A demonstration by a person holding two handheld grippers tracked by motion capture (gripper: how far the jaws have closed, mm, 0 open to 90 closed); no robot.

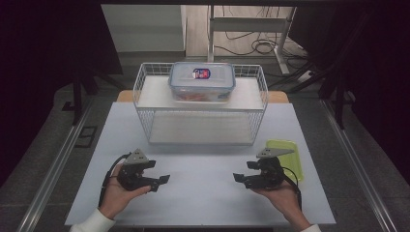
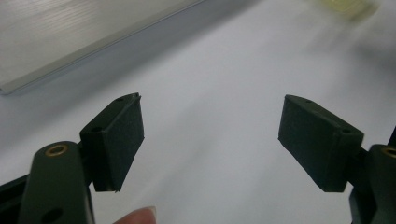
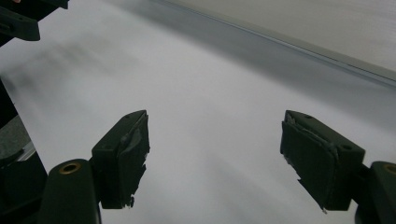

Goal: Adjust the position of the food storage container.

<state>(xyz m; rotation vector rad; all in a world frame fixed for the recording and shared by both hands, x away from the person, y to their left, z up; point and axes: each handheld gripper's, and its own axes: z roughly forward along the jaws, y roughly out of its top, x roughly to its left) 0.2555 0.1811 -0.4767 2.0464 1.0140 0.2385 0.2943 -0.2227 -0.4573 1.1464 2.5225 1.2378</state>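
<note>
A: Status check. Both hands sit low at the near edge of the surface (image 1: 203,193), palms up. Left tongs (image 1: 163,180) spread wide, nothing between the pads (image 2: 119,140). Right tongs (image 1: 240,178) the same, released and empty, pads (image 3: 126,156) worn at the edges.

B: So nothing picked up yet?

A: Nothing. I'd call it the very start. Nearest thing to either hand is the green tray (image 1: 286,155), flat on the surface just behind the right hand, looks empty from here. The clear lidded box (image 1: 202,81) sits on the top deck of the wire rack (image 1: 145,92), well apart from both tongs, lid on, something orange inside, can't tell what.

B: All the work is still ahead then. Room to move?

A: Plenty in the middle. Bare surface between the two hands and up to the rack front. Lower shelf of the rack (image 1: 200,128) is bare too.

B: Hazards?

A: Rack rim stands up around the box, so I'd guess it has to be lifted over the wire, not slid out. Tray lies close to the right edge of the surface, little margin there. Cables trail off both tongs toward the wrists, could snag on a long reach.
</note>
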